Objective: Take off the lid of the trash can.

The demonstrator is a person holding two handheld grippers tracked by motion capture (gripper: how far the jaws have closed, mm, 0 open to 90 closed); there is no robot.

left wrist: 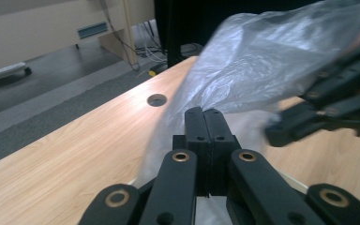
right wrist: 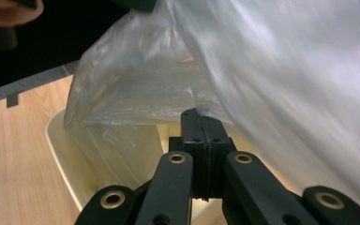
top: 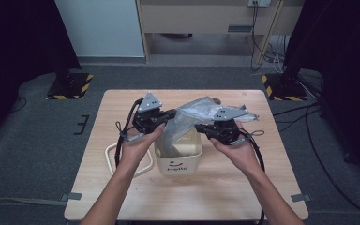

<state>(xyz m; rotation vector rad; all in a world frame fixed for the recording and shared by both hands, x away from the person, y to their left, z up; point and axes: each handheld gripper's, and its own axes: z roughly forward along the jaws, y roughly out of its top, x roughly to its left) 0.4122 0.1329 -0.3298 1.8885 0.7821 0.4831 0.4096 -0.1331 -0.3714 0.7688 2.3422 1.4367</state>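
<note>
Grey carpet surrounds the wooden table (top: 122,197) where, from above, both grippers pinch a clear plastic bag (top: 187,119) over the cream bin (top: 178,161); the left gripper (left wrist: 204,115) and right gripper (right wrist: 200,115) each clamp film, so lining seems barely begun.

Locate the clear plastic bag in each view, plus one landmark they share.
High view: plastic bag at centre, above the cream bin, between both grippers.
Left gripper view: upper right, over the shut jaws.
Right gripper view: top and right, hanging into the bin.
Shared landmark: the wooden table.
</note>
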